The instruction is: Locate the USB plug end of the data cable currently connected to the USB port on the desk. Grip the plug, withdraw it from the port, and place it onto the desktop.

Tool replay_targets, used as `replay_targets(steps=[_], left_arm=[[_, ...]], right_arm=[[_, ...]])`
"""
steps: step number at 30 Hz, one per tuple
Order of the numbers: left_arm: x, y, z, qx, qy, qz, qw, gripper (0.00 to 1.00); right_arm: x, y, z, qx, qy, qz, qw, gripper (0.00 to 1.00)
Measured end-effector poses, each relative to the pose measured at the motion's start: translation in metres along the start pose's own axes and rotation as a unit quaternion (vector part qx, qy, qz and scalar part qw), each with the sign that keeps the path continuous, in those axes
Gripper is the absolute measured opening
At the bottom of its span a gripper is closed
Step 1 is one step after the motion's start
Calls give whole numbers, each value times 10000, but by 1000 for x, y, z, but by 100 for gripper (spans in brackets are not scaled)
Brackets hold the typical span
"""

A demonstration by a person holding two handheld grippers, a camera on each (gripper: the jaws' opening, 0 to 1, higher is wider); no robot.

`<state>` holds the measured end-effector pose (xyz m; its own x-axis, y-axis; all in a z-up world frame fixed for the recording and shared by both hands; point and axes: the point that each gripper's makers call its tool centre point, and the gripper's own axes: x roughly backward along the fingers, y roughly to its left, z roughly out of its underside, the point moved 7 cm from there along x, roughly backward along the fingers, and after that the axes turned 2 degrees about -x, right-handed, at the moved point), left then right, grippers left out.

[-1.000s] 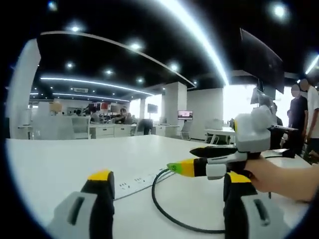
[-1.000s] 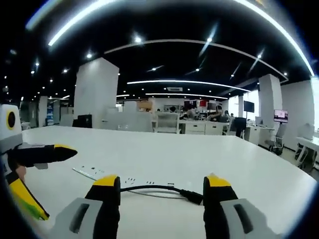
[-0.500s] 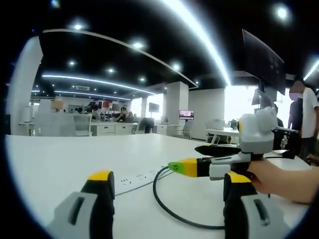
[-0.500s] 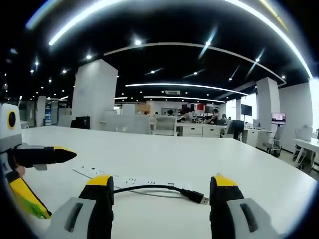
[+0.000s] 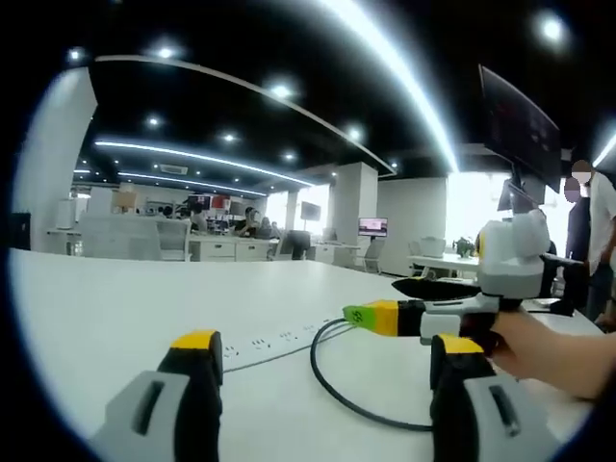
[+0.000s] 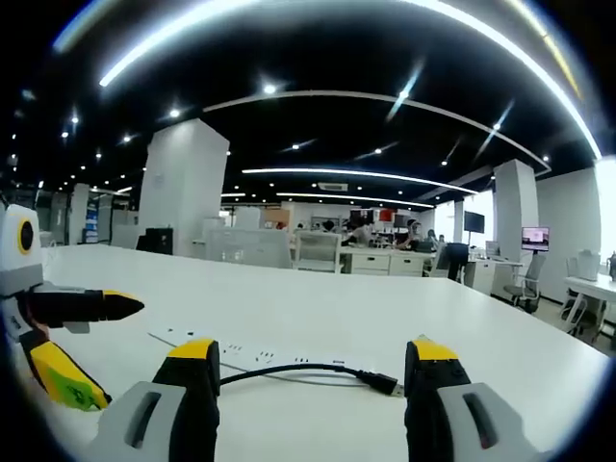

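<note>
1. Right gripper [image 6: 310, 371]: jaws spread wide, nothing between them. Just beyond the jaw tips the USB plug [image 6: 389, 386] lies flat on the white desktop [image 6: 318, 308], metal end bare and clear of any port, black cable [image 6: 279, 370] trailing to the left of the view.
2. Judgement: plug looks withdrawn and set down, so little of the task remains. Risk: a jaw brushing the cable when the gripper lifts away could drag the plug across the desk.
3. Left gripper [image 5: 320, 364]: jaws likewise wide apart and empty (no contact with anything).
4. Beyond it in the left gripper view the cable forms a loose loop [image 5: 332, 395]. Risk: a jaw could hook the loop and tug the plug.
5. Power strip [image 6: 245, 351] lies behind the cable, its sockets facing up. Its light weight is a guess; a snagged cable might shift it.
6. Far: open office, desks, people standing at the left gripper view's right edge.
</note>
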<state>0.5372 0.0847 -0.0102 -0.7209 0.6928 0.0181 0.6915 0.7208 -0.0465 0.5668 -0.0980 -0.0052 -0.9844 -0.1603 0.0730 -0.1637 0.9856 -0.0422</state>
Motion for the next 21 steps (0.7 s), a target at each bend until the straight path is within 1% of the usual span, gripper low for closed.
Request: replay_targets(steps=[3,5,7,10,13,16,18,21], left_arm=[[5,1,-1,53,-7,-63,10000,89],[8,2,-3,137,-30,-162,9998,89],[10,3,-4,245,7,-289,9993,89],[14,1,-7,283,-13,-361,9989,88],[18,-2,-10,238,-35,-453,9987,88],[21,-3,-11,189,1,-615,9979,88],[24,-6,-13,-6,-33,-720,9974,87],[30,-11,-15,53,-93,-724,9973,87]], right_arm=[[6,0,-1,-88,-14,65,9999,78],[9,0,-2,-177,-45,66,9998,78],[13,1,-5,-290,-57,31,9996,77],[20,2,-10,-307,-156,67,9994,78],[26,4,-16,-323,-246,72,9991,78],[31,7,-16,-370,-234,76,9990,78],[32,8,-16,-377,-243,110,9989,78],[37,8,-13,-408,-172,278,9986,78]])
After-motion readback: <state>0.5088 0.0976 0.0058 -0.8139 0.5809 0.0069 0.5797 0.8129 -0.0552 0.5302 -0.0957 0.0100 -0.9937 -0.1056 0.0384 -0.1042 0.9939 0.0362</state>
